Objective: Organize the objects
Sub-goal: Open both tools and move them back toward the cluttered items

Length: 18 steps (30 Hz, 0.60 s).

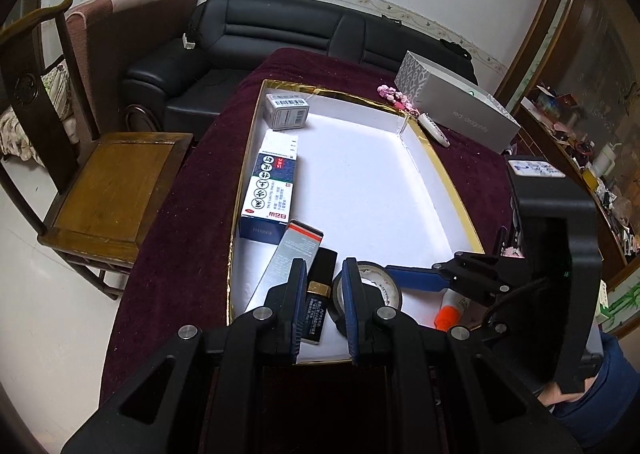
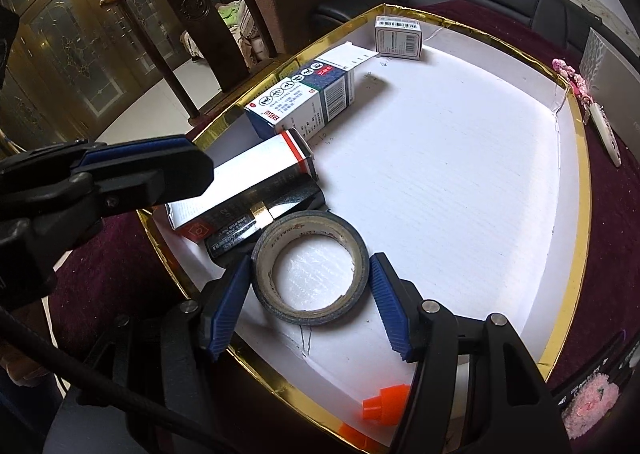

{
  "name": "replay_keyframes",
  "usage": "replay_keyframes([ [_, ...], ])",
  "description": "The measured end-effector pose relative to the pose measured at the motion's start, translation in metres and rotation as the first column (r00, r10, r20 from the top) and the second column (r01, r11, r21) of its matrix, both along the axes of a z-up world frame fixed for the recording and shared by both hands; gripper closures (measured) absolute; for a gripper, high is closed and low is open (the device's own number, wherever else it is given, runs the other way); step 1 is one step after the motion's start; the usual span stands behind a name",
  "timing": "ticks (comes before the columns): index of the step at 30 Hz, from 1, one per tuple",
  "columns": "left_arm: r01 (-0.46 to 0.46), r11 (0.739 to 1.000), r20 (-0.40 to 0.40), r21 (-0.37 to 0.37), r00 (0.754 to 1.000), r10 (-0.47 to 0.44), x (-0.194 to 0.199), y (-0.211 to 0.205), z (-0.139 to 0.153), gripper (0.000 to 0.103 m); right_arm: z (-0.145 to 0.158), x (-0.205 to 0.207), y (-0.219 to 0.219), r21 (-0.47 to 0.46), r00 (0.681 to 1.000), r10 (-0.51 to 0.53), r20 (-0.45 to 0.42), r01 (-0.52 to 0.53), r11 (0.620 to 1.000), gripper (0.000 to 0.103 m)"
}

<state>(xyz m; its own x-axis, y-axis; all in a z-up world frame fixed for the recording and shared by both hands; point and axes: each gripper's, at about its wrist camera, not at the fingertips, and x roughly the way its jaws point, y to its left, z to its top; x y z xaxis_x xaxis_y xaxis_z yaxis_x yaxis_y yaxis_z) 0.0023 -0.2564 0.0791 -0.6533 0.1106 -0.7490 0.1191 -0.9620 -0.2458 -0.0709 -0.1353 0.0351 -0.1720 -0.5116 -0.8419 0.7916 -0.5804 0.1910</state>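
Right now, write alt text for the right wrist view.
The right tool sits open with its blue fingers on either side of a roll of dark tape lying flat in a white, gold-rimmed tray. Behind the tape lie a black tube and three boxes; the left tool reaches in from the left.

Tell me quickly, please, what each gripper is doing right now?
Left gripper: open, holding nothing, above the black tube.
Right gripper: open, fingers either side of the tape roll, not gripping.
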Motion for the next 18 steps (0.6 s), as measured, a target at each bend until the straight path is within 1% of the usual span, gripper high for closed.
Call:
replay_keyframes([
  [3,-0.004,1.000,0.000,0.003,1.000,0.004,0.002,0.000,0.001,0.088,0.002,-0.004,0.007,-0.019,0.999,-0.017,0.041,0.018,1.000,0.042],
  [6,0.000,1.000,-0.004,0.002,1.000,0.000,0.004,0.004,0.004,0.088,0.008,-0.003,0.018,-0.029,0.999,-0.037,0.027,0.038,0.999,0.042],
  [9,0.005,1.000,-0.005,-0.007,1.000,-0.005,0.005,0.011,0.006,0.088,0.017,-0.001,0.036,-0.069,0.998,-0.055,0.030,0.057,0.996,0.041],
  [10,0.010,1.000,-0.005,-0.005,1.000,-0.010,0.004,0.015,0.007,0.088,0.020,0.000,0.042,-0.080,0.998,-0.061,0.036,0.063,0.995,0.039],
  [18,0.053,0.998,0.003,-0.031,0.999,-0.053,0.002,0.052,0.010,0.088,0.032,0.007,0.078,-0.133,0.997,-0.076,0.035,0.080,0.988,0.039],
])
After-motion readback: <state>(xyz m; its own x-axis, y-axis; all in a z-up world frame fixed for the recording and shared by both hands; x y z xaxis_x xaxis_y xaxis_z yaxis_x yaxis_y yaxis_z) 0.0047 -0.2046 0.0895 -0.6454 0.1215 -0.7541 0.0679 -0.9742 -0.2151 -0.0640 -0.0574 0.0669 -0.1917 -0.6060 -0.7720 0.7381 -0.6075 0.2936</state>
